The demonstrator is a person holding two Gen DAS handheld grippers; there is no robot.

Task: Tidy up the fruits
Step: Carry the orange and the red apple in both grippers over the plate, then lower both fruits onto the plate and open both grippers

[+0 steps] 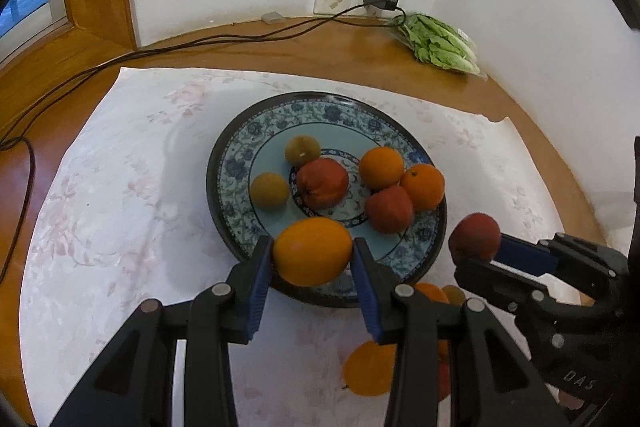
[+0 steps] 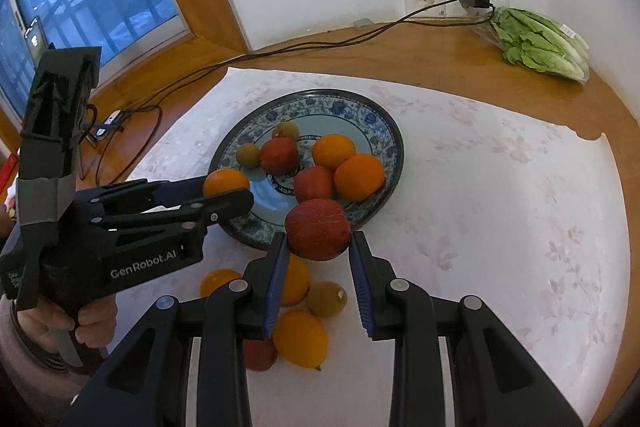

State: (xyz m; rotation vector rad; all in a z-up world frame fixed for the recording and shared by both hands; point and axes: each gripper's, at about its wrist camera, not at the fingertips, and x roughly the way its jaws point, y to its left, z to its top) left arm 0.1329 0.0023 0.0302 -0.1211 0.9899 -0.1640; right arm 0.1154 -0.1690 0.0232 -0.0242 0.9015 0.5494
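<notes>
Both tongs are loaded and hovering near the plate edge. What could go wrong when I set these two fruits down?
1. The plate already holds six round fruits; the orange in the left tongs could knock them rolling.
2. The red fruit in the right tongs hangs over the near rim and might roll off if released there.
3. The tongs are close together and may collide.
</notes>
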